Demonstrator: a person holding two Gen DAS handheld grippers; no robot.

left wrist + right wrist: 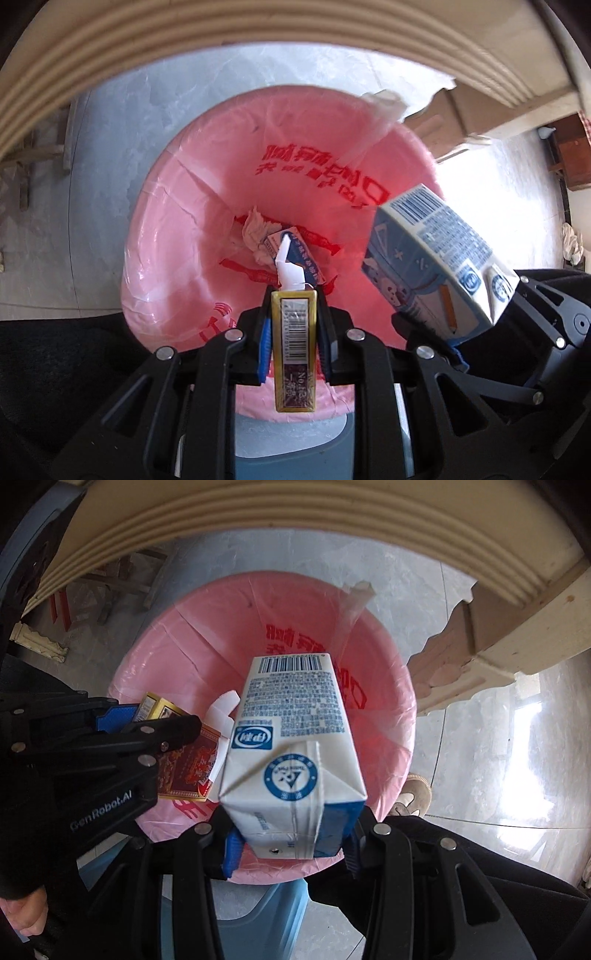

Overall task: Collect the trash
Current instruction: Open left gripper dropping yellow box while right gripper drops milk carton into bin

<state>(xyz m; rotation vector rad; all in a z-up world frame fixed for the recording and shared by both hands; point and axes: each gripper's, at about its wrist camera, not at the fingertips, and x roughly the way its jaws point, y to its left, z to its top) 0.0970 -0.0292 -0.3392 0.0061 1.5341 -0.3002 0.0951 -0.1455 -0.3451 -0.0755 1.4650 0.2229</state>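
A bin lined with a pink plastic bag [192,206] [177,653] stands below both grippers. My left gripper [293,314] is shut on a gold-edged cigarette pack [294,350] with a white torn flap, held over the bag; the pack also shows in the right wrist view [184,771]. My right gripper [291,845] is shut on a white and blue milk carton [291,738], held over the bin's mouth; it shows in the left wrist view [439,266]. Crumpled white paper [255,229] and a small blue box [306,254] lie at the bag's bottom.
A cream moulded table edge [221,29] [332,513] arches over the bin. Grey marble floor [480,757] surrounds it. A cardboard box [454,110] lies to the right, wooden pieces [110,579] to the left. A blue stool [266,908] is under the bin.
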